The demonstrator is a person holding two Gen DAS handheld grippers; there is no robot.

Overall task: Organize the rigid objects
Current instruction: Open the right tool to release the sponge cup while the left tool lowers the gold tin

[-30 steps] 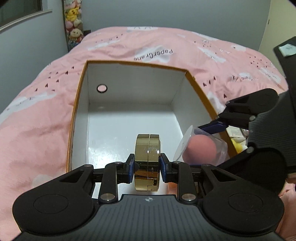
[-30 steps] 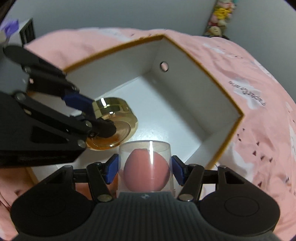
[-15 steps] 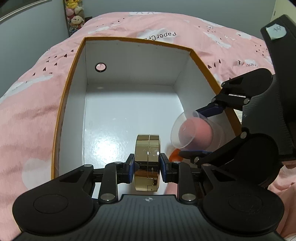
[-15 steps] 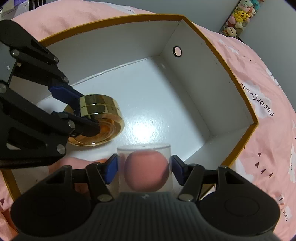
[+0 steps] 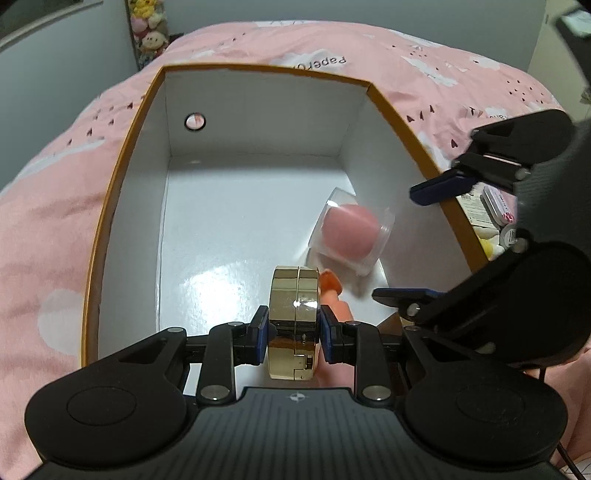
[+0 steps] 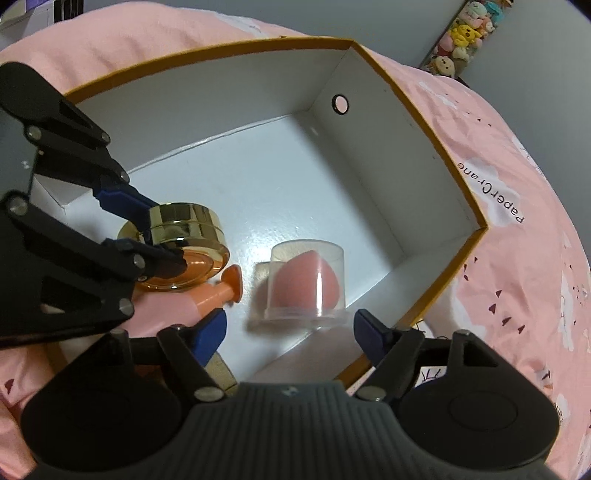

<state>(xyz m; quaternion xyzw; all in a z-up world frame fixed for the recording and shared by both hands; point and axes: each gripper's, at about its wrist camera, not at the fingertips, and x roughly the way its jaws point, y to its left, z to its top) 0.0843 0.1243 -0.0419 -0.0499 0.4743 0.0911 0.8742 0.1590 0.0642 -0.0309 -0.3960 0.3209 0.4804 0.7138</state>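
A white box with an orange rim [image 5: 125, 147] [image 6: 436, 144] lies on a pink bed. My left gripper [image 5: 294, 328] is shut on a round gold compact [image 5: 294, 310] [image 6: 184, 221], held on edge low over the box's near end. My right gripper [image 6: 290, 326] [image 5: 421, 243] is open and empty above the box's near right corner. A clear plastic case with a pink sponge [image 5: 349, 232] [image 6: 306, 280] is in the box just beyond the right fingers, blurred. An orange and pink bottle-like item [image 6: 218, 291] [image 5: 332, 291] lies in the box beside the compact.
The pink patterned bedcover [image 5: 48, 206] surrounds the box. Small items [image 5: 495, 206] lie on the bed right of the box. Plush toys [image 5: 147, 22] hang by the far wall. The far half of the box floor [image 5: 240, 206] is bare.
My right gripper has opened and let go of the clear sponge case, which has dropped into the box. My left gripper, still holding the gold compact, has shifted slightly.
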